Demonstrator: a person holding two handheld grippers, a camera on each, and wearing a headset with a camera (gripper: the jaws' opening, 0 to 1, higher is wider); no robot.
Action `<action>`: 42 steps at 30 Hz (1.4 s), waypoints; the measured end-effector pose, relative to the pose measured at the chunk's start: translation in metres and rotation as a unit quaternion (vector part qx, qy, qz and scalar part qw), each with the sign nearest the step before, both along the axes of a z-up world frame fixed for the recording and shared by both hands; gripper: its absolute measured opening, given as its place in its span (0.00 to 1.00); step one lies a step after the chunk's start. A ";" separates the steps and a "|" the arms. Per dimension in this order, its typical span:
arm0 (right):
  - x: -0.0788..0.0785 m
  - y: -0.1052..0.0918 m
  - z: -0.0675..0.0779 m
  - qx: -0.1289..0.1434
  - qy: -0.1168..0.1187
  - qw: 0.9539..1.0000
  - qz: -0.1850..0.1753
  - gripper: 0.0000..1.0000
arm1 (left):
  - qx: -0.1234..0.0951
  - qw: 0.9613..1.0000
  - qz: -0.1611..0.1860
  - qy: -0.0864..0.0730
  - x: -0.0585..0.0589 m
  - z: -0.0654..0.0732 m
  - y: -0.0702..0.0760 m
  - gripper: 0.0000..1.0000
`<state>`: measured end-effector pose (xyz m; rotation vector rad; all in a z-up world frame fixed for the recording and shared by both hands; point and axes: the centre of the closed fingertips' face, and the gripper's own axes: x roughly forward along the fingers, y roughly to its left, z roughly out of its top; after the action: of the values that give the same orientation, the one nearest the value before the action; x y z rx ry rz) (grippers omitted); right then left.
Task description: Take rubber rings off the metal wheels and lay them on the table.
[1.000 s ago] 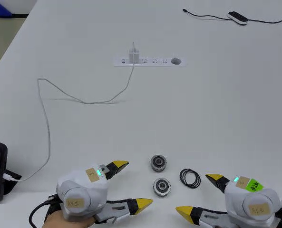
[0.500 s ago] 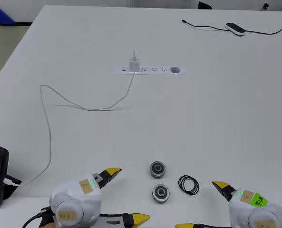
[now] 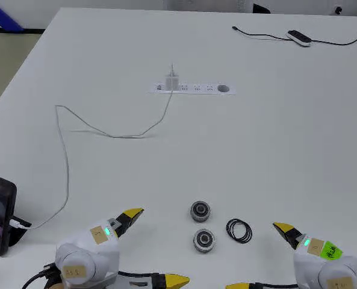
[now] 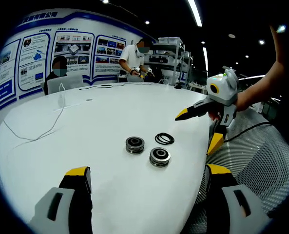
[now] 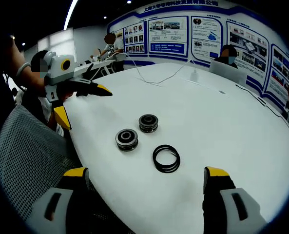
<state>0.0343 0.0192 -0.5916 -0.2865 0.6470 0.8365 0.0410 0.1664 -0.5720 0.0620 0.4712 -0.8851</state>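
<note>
A small stack of black rubber rings (image 3: 239,230) already lies flat on the white surface (image 3: 256,150), so the stripping looks largely done; whether any ring remains on the two metal wheels (image 3: 200,211), just left of the rings, cannot be told; the right tool (image 3: 257,257) hovers near the rings' right side, the left tool (image 3: 157,247) beyond the wheels; both are spread wide, holding nothing.

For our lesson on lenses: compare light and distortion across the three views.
Head view: even light, sharp, straight table edges, faint shadows under the wheels. Left gripper view: fisheye bows the table, ceiling lights glare. Right gripper view: same bowing, wall posters curve, rings sharp.
</note>
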 end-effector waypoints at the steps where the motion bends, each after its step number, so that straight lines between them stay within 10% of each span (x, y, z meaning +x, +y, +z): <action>1: 0.000 0.000 0.000 0.000 0.000 1.000 0.000 0.99 | 0.000 1.000 0.000 -0.001 0.000 0.001 0.000 1.00; 42: -0.001 -0.003 -0.001 0.004 0.009 1.000 -0.003 0.99 | 0.009 1.000 -0.001 0.002 -0.005 0.002 0.006 0.98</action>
<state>0.0330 0.0159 -0.5927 -0.2701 0.6603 0.8373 0.0358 0.1724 -0.5699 0.0772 0.4841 -0.8832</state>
